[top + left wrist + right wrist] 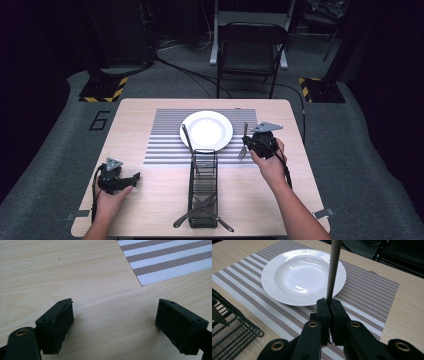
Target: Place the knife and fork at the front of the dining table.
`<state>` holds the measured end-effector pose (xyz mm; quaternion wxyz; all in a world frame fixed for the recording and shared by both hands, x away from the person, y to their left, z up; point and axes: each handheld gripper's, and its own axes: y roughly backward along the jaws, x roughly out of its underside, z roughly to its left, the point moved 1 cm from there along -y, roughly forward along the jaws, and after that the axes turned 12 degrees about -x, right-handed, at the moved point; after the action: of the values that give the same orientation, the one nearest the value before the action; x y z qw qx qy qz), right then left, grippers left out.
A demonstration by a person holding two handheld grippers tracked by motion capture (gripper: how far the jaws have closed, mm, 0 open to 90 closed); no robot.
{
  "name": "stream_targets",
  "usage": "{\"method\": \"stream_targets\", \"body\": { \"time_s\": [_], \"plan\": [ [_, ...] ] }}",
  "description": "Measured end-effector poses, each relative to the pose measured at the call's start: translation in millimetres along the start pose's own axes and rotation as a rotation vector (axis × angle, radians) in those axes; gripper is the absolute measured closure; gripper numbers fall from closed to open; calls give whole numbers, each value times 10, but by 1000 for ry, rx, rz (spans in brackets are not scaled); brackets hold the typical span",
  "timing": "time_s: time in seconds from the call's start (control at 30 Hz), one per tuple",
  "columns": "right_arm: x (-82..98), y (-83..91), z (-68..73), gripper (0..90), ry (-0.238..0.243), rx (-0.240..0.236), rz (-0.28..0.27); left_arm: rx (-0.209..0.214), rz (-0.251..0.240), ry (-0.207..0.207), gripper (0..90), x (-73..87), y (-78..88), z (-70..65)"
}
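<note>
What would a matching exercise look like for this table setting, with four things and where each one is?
Things:
1. fork
2. white plate
3. wire basket
4. left tongs

Places or states:
A. open above bare wood
B. on the striped placemat
C. clamped in the right tongs
D. on the table's near middle, cutlery inside

Pairs: 1-C, 2-B, 3-D, 4-A
</note>
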<state>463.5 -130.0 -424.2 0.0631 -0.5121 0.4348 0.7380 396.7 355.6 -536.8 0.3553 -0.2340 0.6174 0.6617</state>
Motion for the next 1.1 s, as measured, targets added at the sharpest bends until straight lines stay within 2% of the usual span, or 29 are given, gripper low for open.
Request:
{"method": "stream_targets", "body": {
  "time_s": [0.5, 0.73, 1.1],
  "plan": [
    [82, -106, -57, 870, -7, 0, 12, 0, 0, 1, 145, 0, 0, 0],
    [104, -141, -105, 867, -38, 3, -14, 0, 0, 0, 145, 0, 0, 0],
    [135, -169, -71, 862, -29, 20, -2, 0, 0, 0, 145, 0, 0, 0]
  ]
}}
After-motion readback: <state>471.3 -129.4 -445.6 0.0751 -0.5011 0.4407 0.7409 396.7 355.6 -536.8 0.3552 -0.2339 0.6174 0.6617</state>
